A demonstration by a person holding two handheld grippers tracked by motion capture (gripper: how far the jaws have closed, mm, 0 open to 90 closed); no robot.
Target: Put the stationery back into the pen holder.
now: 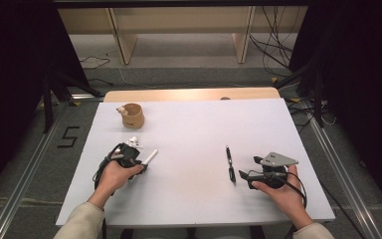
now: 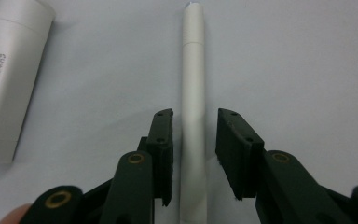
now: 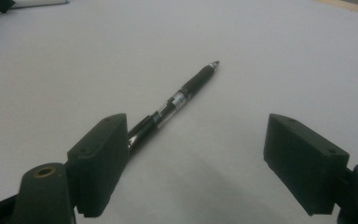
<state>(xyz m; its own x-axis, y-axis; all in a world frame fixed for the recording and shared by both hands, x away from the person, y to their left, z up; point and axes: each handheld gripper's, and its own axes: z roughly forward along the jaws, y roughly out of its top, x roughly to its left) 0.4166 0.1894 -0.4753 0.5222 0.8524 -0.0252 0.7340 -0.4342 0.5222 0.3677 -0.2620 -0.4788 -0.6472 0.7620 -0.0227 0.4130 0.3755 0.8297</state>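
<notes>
The white table (image 1: 199,124) takes up the middle of the high view, its near edge at the person's forearms. On its far left part stands a small tan cup (image 1: 132,115), upright, with something pale at its rim that is too small to make out. The right gripper (image 1: 247,175) rests low on the table's right side in the person's right hand (image 1: 281,191), a grey three-cornered plate (image 1: 277,159) on top of it; in the right gripper view its jaws stand spread wide and grip nothing. The left gripper (image 1: 140,160) sits on the table's left side under the left hand (image 1: 114,174). In the left gripper view its jaws stand narrowly apart on either side of a white pen (image 2: 192,107), which lies flat on the table and runs straight away between them; a thin gap shows on each side, so the pads do not yet press on it. A white tube (image 2: 7,84) with small print lies just left of that pen, apart from it. A black pen (image 3: 177,100) lies flat just beside the right gripper, its near end passing behind the left jaw in that gripper's view, tip pointing away.
</notes>
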